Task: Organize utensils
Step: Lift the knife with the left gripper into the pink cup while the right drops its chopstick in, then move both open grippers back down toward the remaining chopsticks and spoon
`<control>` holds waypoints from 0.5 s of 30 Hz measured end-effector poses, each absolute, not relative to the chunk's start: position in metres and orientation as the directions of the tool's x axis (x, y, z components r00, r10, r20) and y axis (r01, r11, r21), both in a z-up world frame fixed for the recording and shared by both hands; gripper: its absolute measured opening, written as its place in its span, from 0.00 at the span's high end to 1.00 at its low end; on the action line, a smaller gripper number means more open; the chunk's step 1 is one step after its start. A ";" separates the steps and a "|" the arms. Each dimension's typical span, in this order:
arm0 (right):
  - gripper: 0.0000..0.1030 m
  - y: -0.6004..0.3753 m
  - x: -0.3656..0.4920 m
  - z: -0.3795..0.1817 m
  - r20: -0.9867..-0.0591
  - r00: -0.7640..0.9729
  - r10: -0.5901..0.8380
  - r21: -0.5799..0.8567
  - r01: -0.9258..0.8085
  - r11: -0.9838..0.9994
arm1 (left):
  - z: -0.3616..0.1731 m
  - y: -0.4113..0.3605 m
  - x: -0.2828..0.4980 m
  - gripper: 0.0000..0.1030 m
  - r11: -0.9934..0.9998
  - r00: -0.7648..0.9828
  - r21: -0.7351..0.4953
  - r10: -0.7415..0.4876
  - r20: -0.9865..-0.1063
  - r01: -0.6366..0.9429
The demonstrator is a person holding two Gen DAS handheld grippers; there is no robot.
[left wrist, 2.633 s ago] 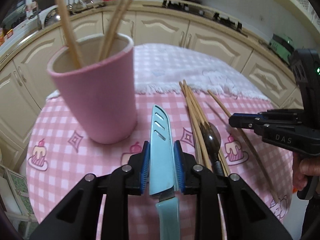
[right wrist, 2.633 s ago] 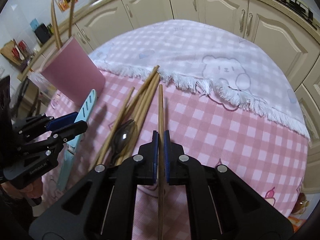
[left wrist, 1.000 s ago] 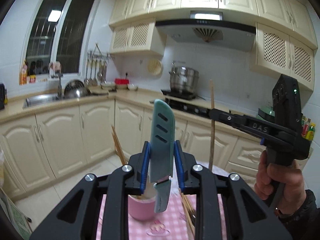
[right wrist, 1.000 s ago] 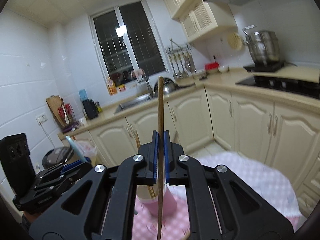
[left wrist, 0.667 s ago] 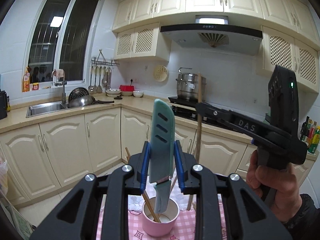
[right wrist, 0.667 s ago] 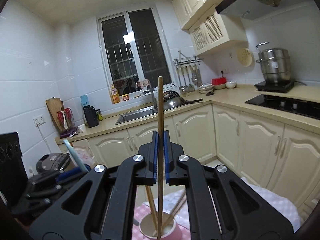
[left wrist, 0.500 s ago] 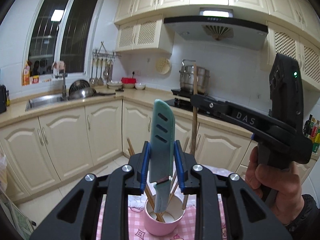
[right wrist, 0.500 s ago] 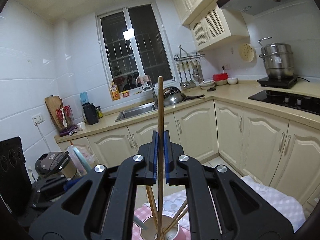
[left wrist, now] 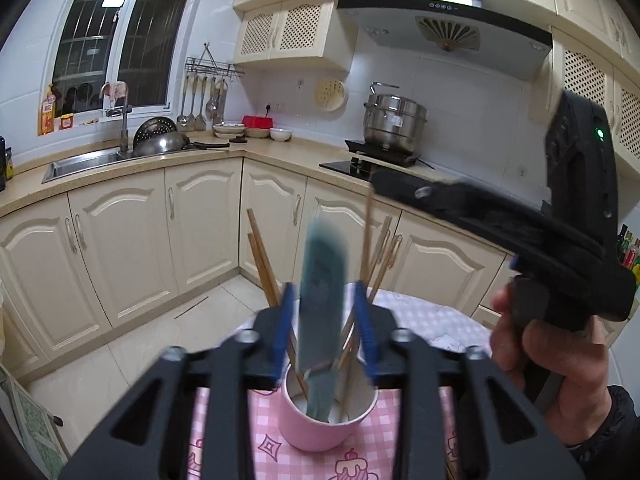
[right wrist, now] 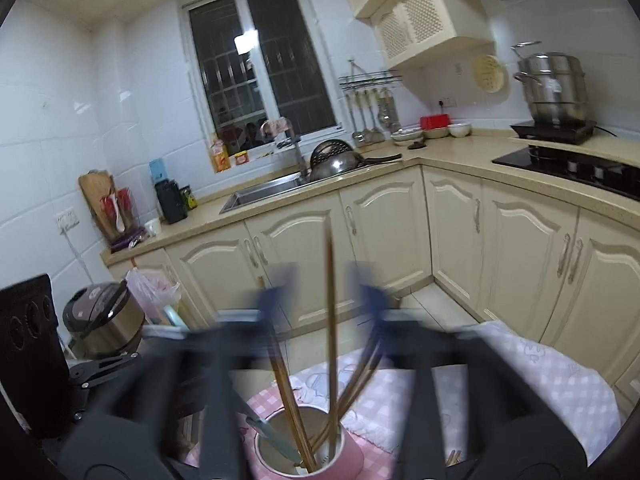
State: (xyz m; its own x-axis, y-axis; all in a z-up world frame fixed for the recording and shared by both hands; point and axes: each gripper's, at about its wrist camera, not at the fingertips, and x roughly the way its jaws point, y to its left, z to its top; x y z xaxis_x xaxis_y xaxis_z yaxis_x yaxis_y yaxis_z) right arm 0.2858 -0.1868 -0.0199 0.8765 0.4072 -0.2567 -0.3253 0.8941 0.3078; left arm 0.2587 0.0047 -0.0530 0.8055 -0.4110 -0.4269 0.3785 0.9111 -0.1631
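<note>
A pink cup [left wrist: 326,430] stands on the pink checked tablecloth [left wrist: 276,460] and holds several wooden chopsticks [left wrist: 262,258]. My left gripper [left wrist: 325,324] is open right above the cup; the teal knife [left wrist: 322,308] is blurred between its spread jaws, handle down inside the cup. My right gripper [right wrist: 327,300] is open and blurred above the same cup [right wrist: 308,446]. A single chopstick [right wrist: 330,304] stands free between its jaws, its lower end in the cup among the other chopsticks [right wrist: 286,392]. The knife [right wrist: 274,438] shows leaning in the cup.
The right gripper's body and the hand holding it [left wrist: 556,240] fill the right of the left wrist view. The left gripper's body [right wrist: 32,356] is at the left of the right wrist view. Kitchen cabinets [left wrist: 120,248], a sink and a stove lie behind the table.
Both grippers held their items shut half a second ago. Now both have opened: the knife and the chopstick are released and dropping into the pink cup.
</note>
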 end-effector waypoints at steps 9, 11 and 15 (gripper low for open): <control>0.06 -0.232 0.264 -0.011 -0.261 0.900 0.348 0.354 -0.246 0.902 | -0.035 0.008 0.235 0.11 0.937 0.864 -0.135 -0.351 -0.362 0.324; 0.06 -0.241 0.261 -0.011 -0.279 0.901 0.333 0.358 -0.224 0.906 | -0.033 0.005 0.232 0.09 0.943 0.871 -0.120 -0.333 -0.362 0.311; 0.06 -0.255 0.253 -0.013 -0.316 0.896 0.311 0.366 -0.188 0.912 | -0.031 0.001 0.227 0.09 0.952 0.880 -0.092 -0.305 -0.364 0.292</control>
State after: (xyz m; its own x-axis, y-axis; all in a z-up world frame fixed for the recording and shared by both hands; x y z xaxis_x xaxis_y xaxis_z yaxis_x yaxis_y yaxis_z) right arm 0.2533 -0.2549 -0.0129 0.8961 0.3114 -0.3161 -0.1878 0.9116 0.3656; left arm 0.2268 0.0006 -0.0311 0.8800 -0.3047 -0.3644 0.2918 0.9521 -0.0916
